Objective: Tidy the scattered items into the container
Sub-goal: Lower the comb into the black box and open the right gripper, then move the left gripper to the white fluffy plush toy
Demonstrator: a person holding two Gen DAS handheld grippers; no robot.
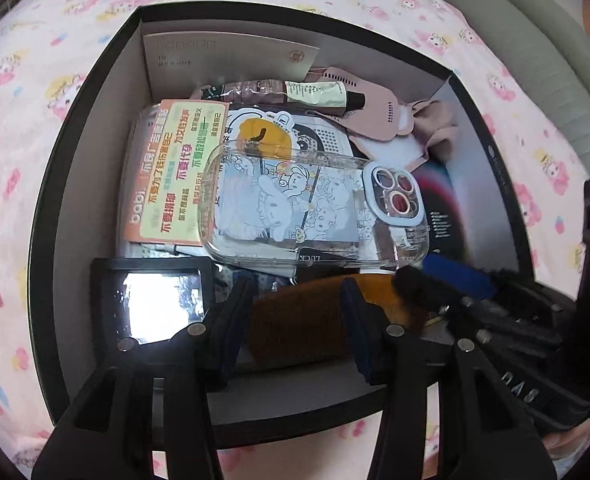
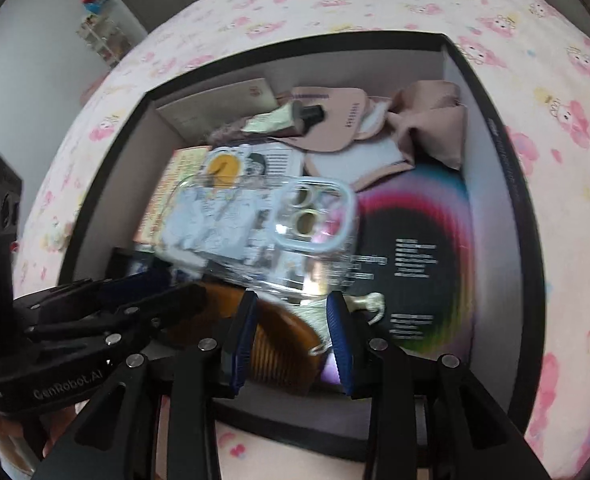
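Note:
A black box (image 1: 95,92) with grey inner walls sits on a pink cartoon bedsheet; it also shows in the right wrist view (image 2: 491,92). Inside lie a clear phone case with cartoon print (image 1: 315,208) (image 2: 263,232), an orange sticker card (image 1: 175,172), a hand-cream tube (image 1: 295,94) (image 2: 291,118), pink cloth (image 1: 379,120) (image 2: 427,120), a small black-framed mirror (image 1: 155,304) and a brown comb (image 1: 307,320) (image 2: 283,344). My left gripper (image 1: 299,316) is open and empty above the comb. My right gripper (image 2: 293,340) is open and empty over the comb; it also shows in the left wrist view (image 1: 447,280).
A black sleeve with a rainbow ring (image 2: 419,264) lines the box's right side. A beige card (image 1: 223,56) leans on the far wall. The pink bedsheet (image 1: 23,160) surrounds the box. A grey cushion (image 1: 543,64) lies at the far right. A shelf (image 2: 103,40) stands by the wall.

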